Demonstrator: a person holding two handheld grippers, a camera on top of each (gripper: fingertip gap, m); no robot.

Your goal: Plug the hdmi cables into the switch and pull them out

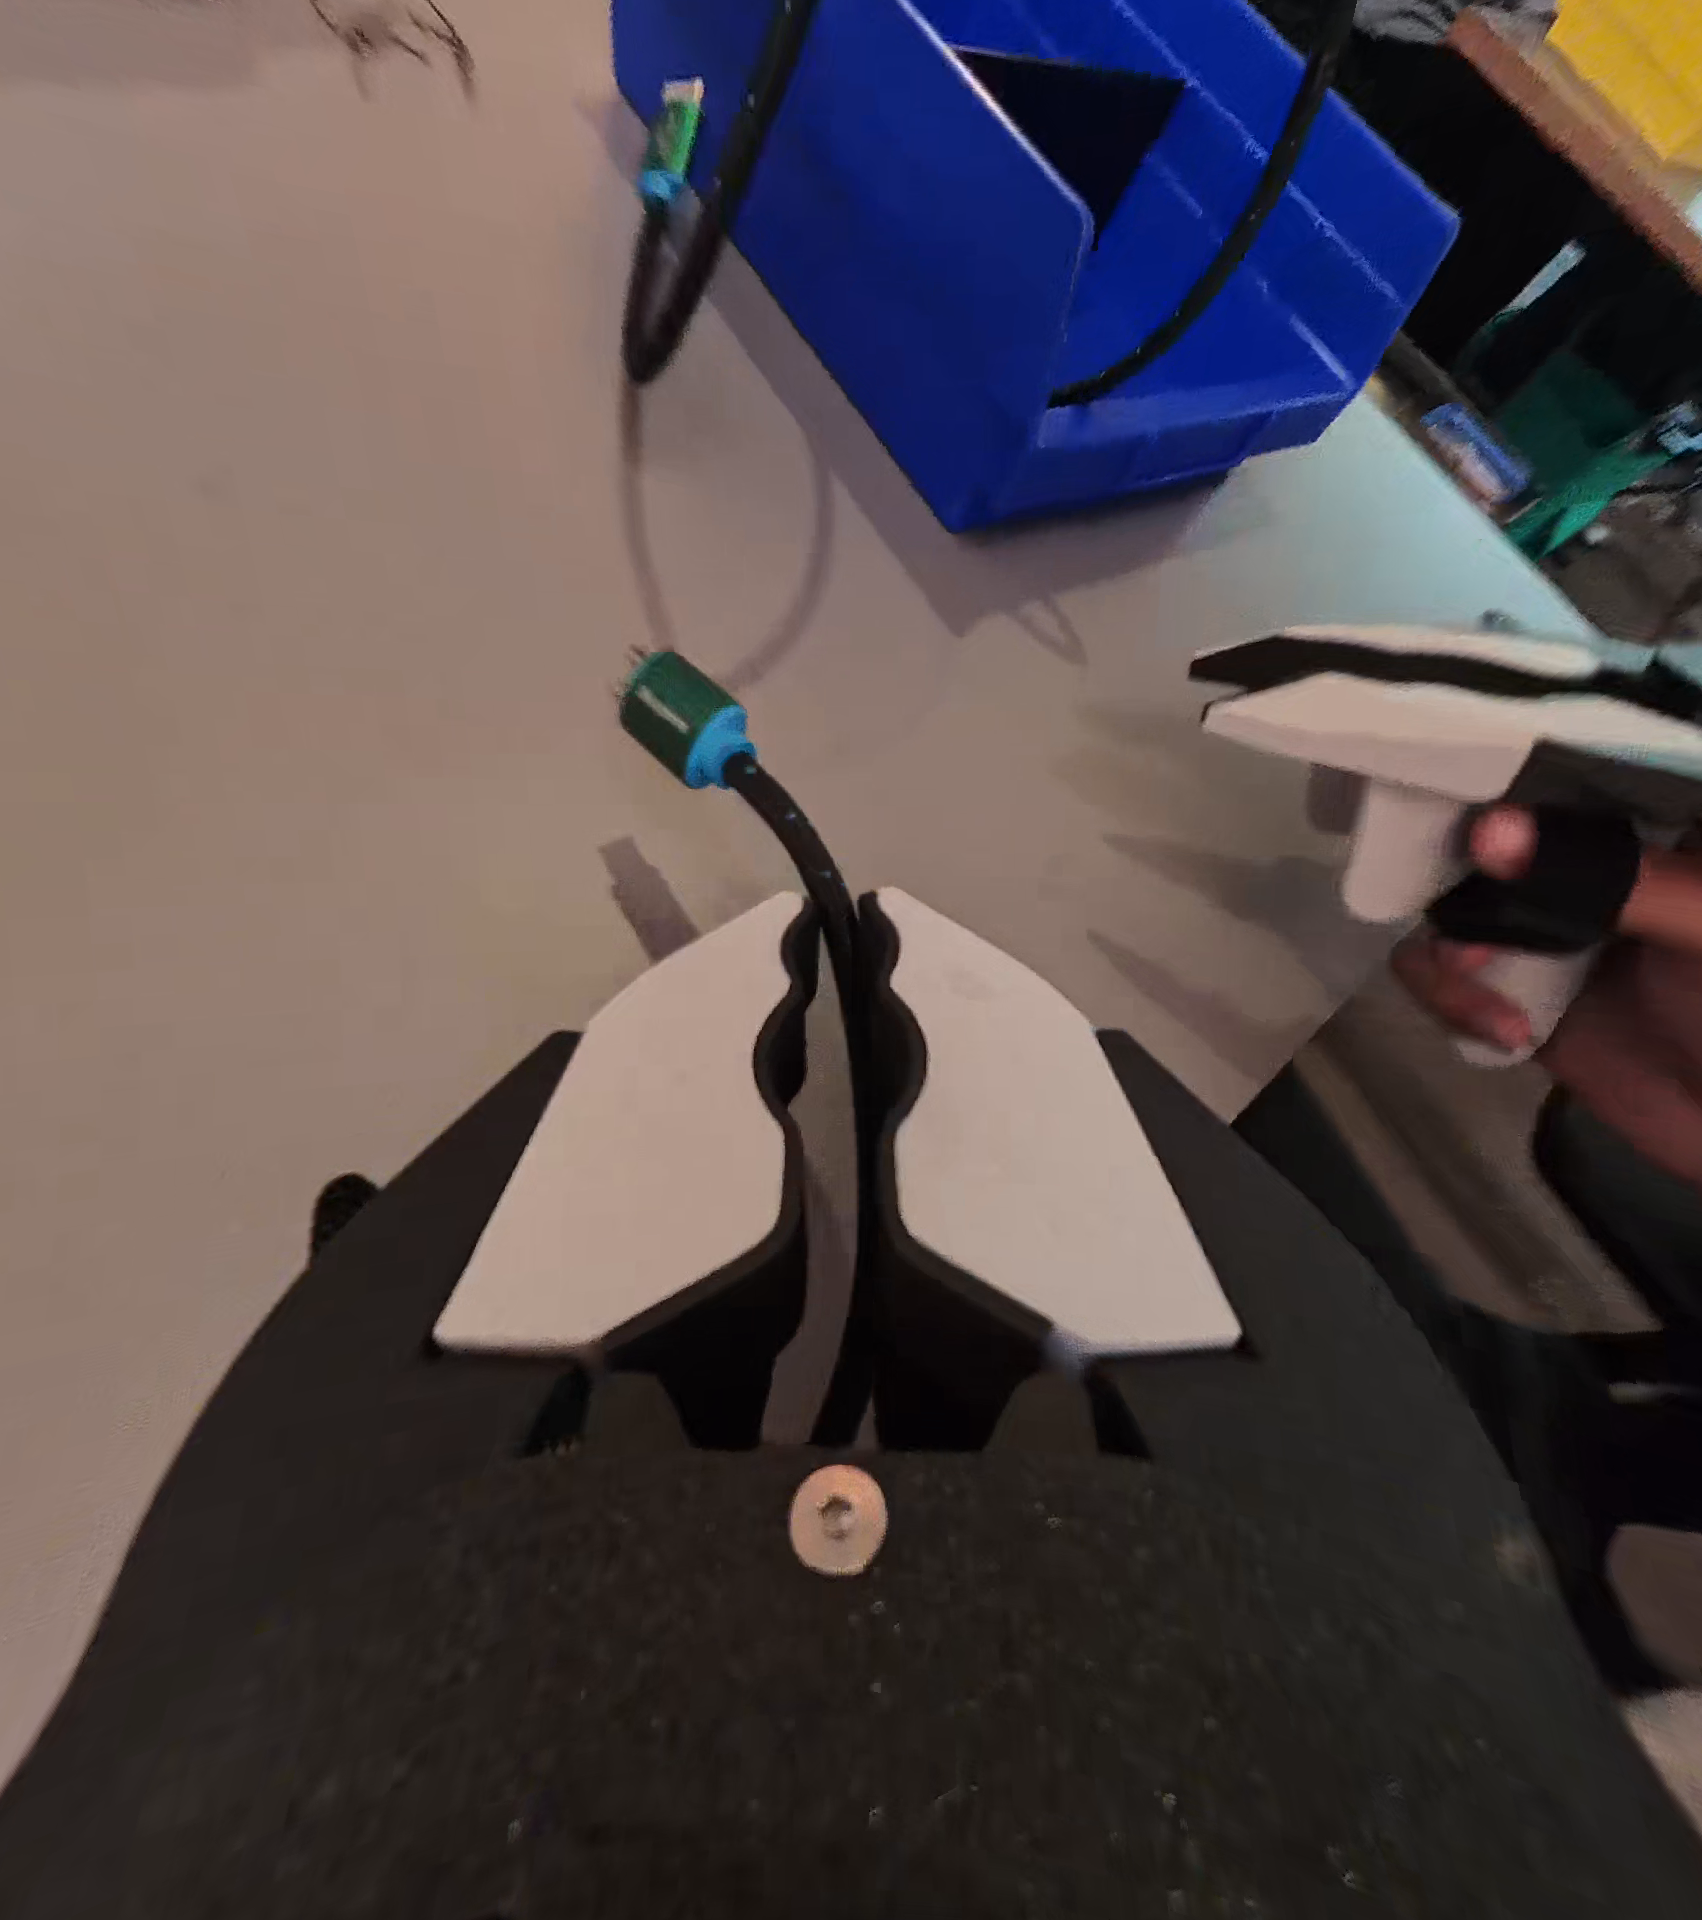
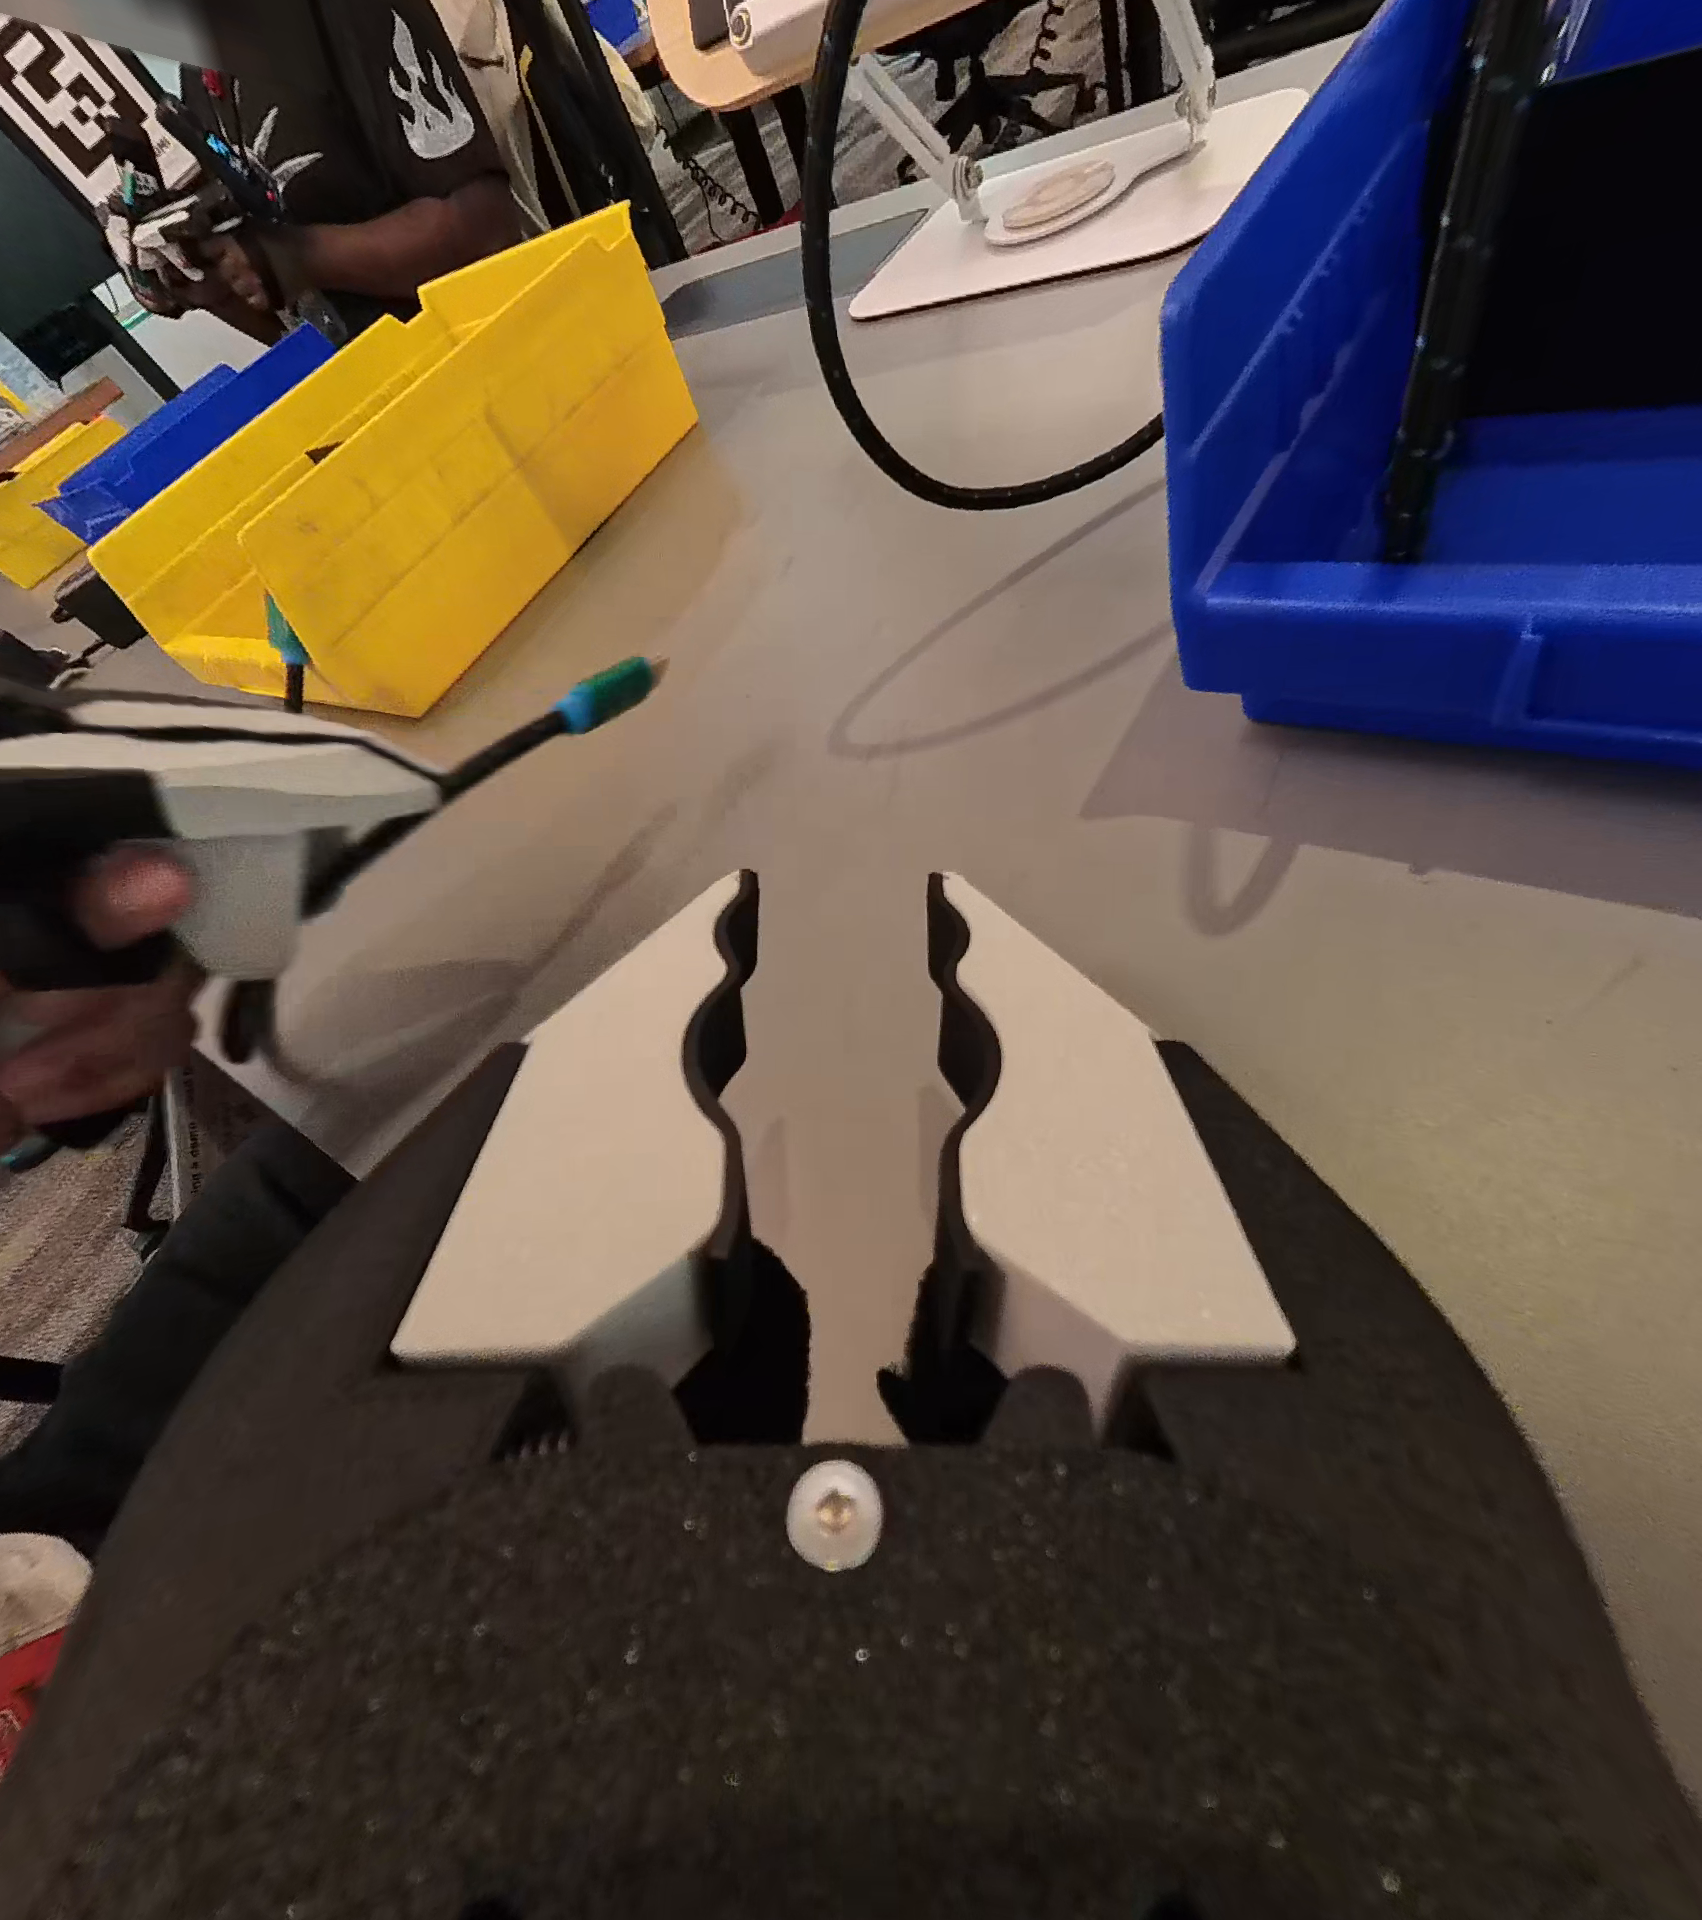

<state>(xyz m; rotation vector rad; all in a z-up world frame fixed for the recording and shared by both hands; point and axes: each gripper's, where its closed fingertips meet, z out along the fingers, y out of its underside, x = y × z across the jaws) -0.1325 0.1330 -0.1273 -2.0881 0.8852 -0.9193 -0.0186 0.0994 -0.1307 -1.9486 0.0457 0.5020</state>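
Note:
My left gripper is shut on a black braided HDMI cable, a short way behind its green and blue plug. The plug sticks out above the grey table, pointing up and left. A second green and blue plug hangs by the blue bin, with black cables running over the bin. My right gripper is open and empty above the table. It shows at the right of the left wrist view. The held plug and the left gripper show in the right wrist view. No switch is visible.
A yellow bin stands on the table at the left with another plug at its front. The blue bin is at the right. A white stand base sits at the back. A person stands behind the table.

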